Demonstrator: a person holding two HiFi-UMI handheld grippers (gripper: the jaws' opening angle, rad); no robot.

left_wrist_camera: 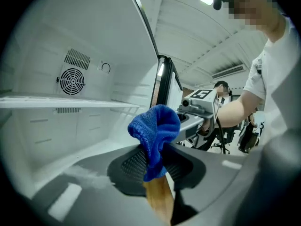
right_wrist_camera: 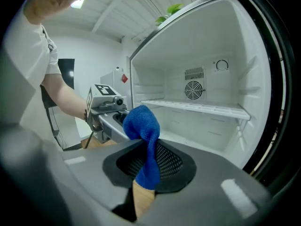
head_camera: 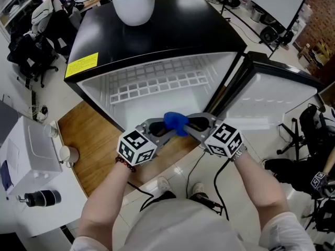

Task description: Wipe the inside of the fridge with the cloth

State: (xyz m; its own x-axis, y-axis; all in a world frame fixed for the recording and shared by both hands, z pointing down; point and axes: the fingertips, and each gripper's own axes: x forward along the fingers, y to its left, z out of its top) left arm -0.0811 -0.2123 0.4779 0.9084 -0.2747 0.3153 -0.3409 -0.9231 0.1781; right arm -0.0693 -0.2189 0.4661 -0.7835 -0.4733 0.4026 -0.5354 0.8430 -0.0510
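The blue cloth (head_camera: 175,122) is held just in front of the open black fridge (head_camera: 157,41), above the wooden floor. It is pinched from opposite sides, with the jaws of the left gripper (head_camera: 166,128) and of the right gripper (head_camera: 189,126) both closed on it. A yellow label (head_camera: 82,65) is stuck near the front corner of the fridge's top, but its print cannot be read. A potted plant (head_camera: 135,4) is set on that top.

Pale floor tiles (head_camera: 261,145) lie at right, wooden boarding (head_camera: 86,140) centre left. A white surface (head_camera: 68,187) stands lower left.
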